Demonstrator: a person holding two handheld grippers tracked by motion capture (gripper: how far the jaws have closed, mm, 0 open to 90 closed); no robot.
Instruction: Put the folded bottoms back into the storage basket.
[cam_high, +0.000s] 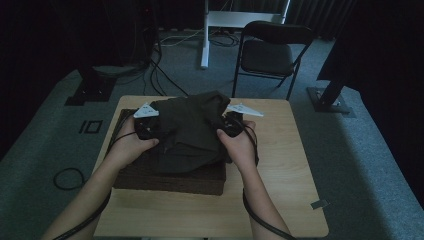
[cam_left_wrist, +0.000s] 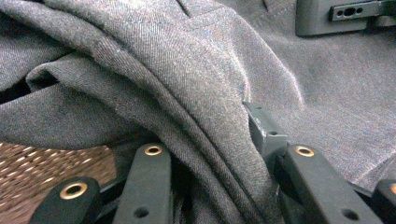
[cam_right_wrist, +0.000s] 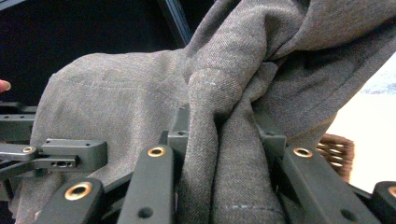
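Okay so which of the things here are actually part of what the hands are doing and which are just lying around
In use:
dark grey twill cloth
left gripper, shut on it
right gripper, shut on it
brown woven mat beneath
pale wooden table

Lying about:
black folding chair
black floor cables

No readable text, labels, brands or numbers anywhere

The cloth (cam_high: 192, 127) is showing dark olive from above — up close a grey-brown twill weave (cam_left_wrist: 196, 70). Under the cloth, the woven mat (cam_high: 170, 175) is looking dark brown, with tan strands (cam_left_wrist: 42, 163). Beneath the mat, the table (cam_high: 290, 165) is pale wood. Beyond the table, a black chair (cam_high: 270, 50) is standing on grey carpet (cam_high: 45, 130).
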